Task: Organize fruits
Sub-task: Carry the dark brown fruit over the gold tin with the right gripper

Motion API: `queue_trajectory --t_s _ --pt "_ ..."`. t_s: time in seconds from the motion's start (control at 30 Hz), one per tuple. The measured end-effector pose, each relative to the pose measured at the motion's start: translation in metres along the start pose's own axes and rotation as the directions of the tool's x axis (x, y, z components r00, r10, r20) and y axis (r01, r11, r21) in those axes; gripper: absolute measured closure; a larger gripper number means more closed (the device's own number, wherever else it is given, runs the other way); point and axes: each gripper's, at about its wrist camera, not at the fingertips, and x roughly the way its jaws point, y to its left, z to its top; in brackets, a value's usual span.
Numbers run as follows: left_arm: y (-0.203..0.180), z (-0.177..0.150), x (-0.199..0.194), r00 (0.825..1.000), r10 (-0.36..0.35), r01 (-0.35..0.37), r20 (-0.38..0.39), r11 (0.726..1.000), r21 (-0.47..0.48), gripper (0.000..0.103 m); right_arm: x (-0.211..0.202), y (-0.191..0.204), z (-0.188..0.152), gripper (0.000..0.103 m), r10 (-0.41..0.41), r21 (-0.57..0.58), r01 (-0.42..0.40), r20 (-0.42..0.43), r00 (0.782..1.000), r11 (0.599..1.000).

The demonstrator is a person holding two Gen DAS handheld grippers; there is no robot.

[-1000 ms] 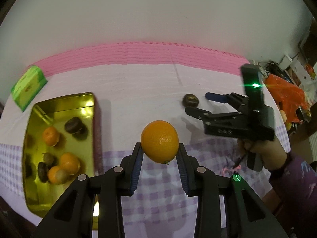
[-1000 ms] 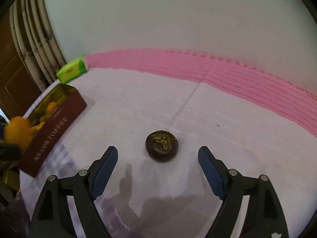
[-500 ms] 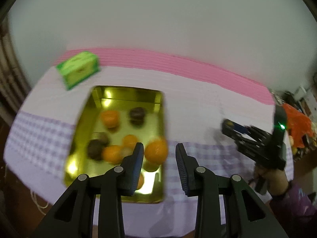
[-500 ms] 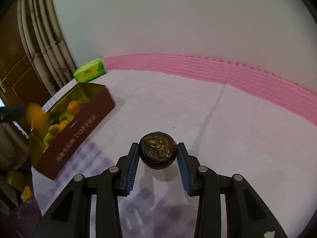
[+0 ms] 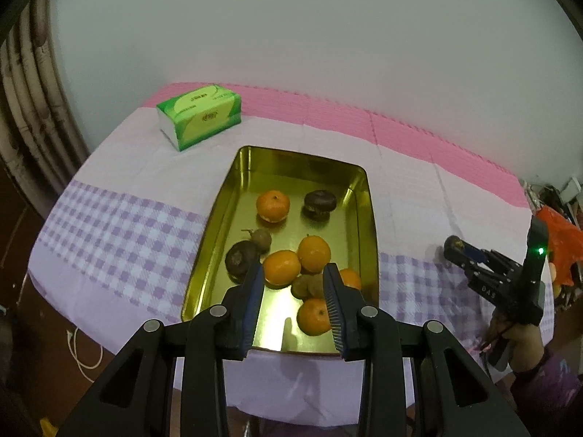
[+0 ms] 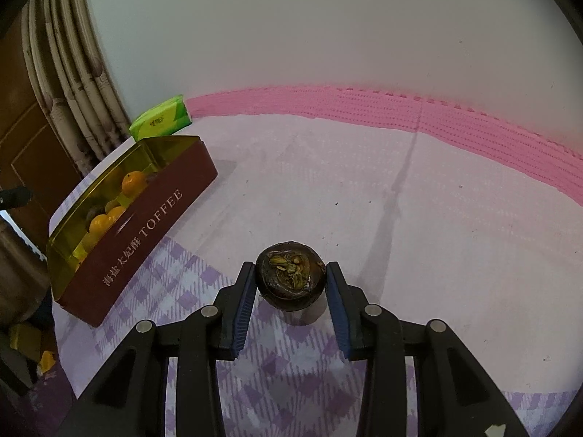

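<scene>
A plain white wall [image 5: 309, 36] rises behind the table [image 5: 109, 167], which is covered by a pale cloth with a pink ribbed band [image 6: 364, 105] along the far edge and purple checks [image 5: 120, 225] nearer. Beige patterned curtains [image 6: 73, 83] hang at left beside a brown wooden door [image 6: 25, 145].

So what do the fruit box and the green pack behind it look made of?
The box looks like metal tin: mirror-gold inside reflecting the fruit, matte maroon outside printed TOFFEE. The green pack looks like soft glossy plastic film, probably tissues; its corners are rounded and slightly puffy.
</scene>
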Motion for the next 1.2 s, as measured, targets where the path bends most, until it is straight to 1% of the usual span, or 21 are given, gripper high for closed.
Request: queue_trajectory --t_s 0.07,0.13,0.4,0.53,0.77,0.9,0.97,1.1,1.13,1.2 --pt "-0.002 -0.001 0.003 1.000 -0.005 0.005 -0.003 1.000 -0.001 0.069 -0.002 0.001 0.001 0.067 -0.007 -0.001 0.007 0.005 1.000 1.000" --pt "-0.005 -0.003 0.005 1.000 0.004 -0.004 0.000 1.000 0.013 0.069 -0.004 0.002 0.002 0.067 -0.012 -0.005 0.012 0.010 1.000 1.000" --pt "-0.010 -0.008 0.017 0.997 0.074 -0.075 0.011 0.996 0.043 0.069 -0.009 0.006 0.004 0.067 -0.017 -0.010 0.017 0.013 1.000 1.000" --pt "-0.010 -0.010 0.021 0.992 0.126 -0.127 0.018 0.990 0.068 0.068 -0.013 0.013 0.007 0.067 -0.014 -0.014 0.014 0.017 1.000 1.000" --pt "-0.005 -0.014 0.027 0.987 0.158 -0.159 0.012 0.985 0.073 0.068 -0.022 0.037 0.020 0.067 0.021 -0.042 -0.019 0.035 0.999 0.999" --pt "0.000 -0.014 0.029 0.986 0.164 -0.164 0.003 0.984 0.064 0.067 -0.025 0.054 0.030 0.067 0.051 -0.064 -0.049 0.040 0.998 0.997" --pt "0.002 -0.015 0.030 0.985 0.172 -0.171 -0.004 0.983 0.060 0.064 -0.026 0.063 0.034 0.067 0.066 -0.073 -0.063 0.043 0.997 0.995" --pt "0.006 -0.015 0.029 0.983 0.184 -0.184 0.000 0.982 0.051 0.050 -0.025 0.081 0.041 0.067 0.105 -0.084 -0.101 0.043 0.994 0.991" --pt "0.007 -0.015 0.028 0.981 0.193 -0.193 0.006 0.980 0.048 0.045 -0.025 0.085 0.042 0.067 0.113 -0.086 -0.109 0.042 0.993 0.990" --pt "0.008 -0.014 0.026 0.977 0.213 -0.214 0.018 0.976 0.046 0.039 -0.022 0.095 0.047 0.067 0.139 -0.087 -0.135 0.038 0.990 0.987"
